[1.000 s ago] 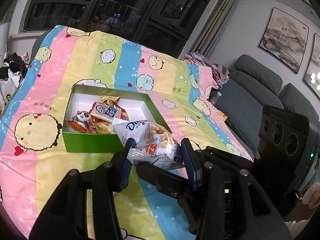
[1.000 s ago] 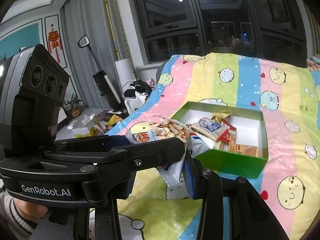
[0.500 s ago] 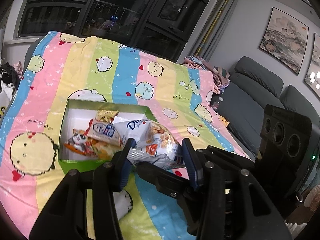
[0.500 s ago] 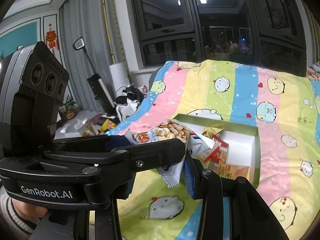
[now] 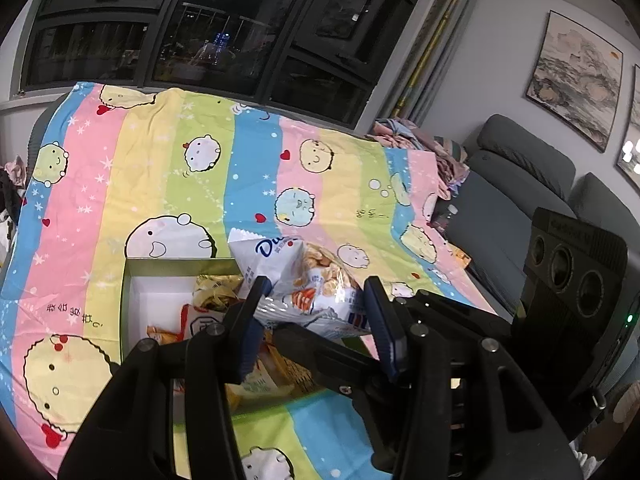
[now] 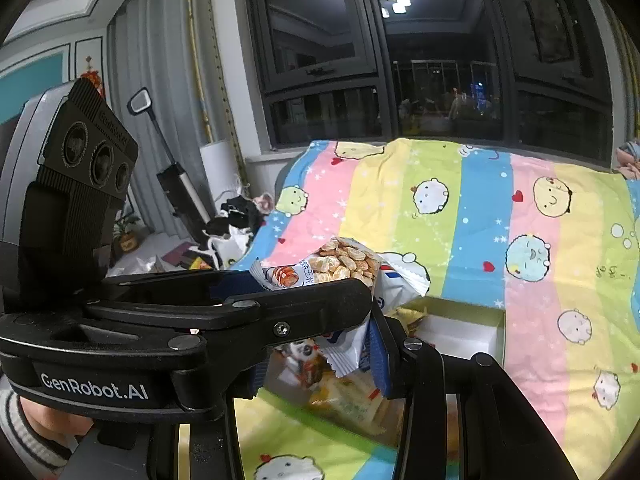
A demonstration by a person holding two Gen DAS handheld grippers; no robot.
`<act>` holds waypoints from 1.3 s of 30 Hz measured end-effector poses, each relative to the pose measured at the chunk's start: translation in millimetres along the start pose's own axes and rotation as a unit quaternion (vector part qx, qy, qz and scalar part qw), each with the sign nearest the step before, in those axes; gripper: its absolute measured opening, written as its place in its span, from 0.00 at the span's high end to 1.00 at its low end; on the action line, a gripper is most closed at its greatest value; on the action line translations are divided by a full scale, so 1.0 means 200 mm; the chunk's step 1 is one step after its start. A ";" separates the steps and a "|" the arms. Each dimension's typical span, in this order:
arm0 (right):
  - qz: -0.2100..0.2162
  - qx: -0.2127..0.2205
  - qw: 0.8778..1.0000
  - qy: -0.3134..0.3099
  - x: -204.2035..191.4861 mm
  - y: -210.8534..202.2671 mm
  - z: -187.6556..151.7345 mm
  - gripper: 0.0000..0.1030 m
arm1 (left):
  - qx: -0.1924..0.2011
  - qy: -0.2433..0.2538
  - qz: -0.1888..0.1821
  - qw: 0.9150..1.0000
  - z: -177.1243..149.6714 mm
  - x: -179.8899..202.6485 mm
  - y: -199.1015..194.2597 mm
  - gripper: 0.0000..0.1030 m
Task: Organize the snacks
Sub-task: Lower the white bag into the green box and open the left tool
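Observation:
A white and blue snack bag [image 5: 304, 280] printed with round crackers hangs in the air above a green box [image 5: 160, 268] with a white inside. Both grippers are shut on the bag. My left gripper [image 5: 316, 300] grips it from one side, and my right gripper [image 6: 320, 344] grips its lower edge [image 6: 344, 356]. The bag also shows in the right wrist view [image 6: 340, 264]. Several snack packets [image 5: 208, 312] lie in the box, partly hidden behind the fingers.
The box rests on a striped pastel cloth [image 5: 180, 168] with cartoon faces. A grey sofa [image 5: 520, 184] stands to the right. Clothes and clutter [image 6: 236, 224] lie on the floor to the left, by a vacuum [image 6: 180, 184]. Dark windows stand behind.
Both grippers have moved forward with the bag, from in front of the box to over it. The box now sits lower and nearer in both views.

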State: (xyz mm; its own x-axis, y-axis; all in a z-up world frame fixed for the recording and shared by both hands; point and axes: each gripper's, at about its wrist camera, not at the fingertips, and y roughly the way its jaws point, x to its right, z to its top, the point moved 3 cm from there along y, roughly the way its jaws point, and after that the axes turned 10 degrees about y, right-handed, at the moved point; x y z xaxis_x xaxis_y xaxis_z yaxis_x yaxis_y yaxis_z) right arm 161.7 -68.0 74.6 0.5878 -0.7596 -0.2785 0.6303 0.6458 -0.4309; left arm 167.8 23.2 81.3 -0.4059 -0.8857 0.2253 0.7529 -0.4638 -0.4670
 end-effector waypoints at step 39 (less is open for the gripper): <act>-0.012 -0.133 0.989 0.056 0.34 0.47 -0.30 0.58 | -0.122 -0.051 0.020 0.991 -0.31 -0.24 0.53 0.53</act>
State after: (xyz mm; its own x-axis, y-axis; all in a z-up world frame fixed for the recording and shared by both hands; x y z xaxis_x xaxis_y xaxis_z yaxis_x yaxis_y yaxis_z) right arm 231.3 -63.7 -36.2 0.5053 -0.7878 -0.3522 0.4787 0.5955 -0.6452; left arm 234.7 17.6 -31.7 -0.3146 -0.9065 0.2817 0.6152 -0.4207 -0.6668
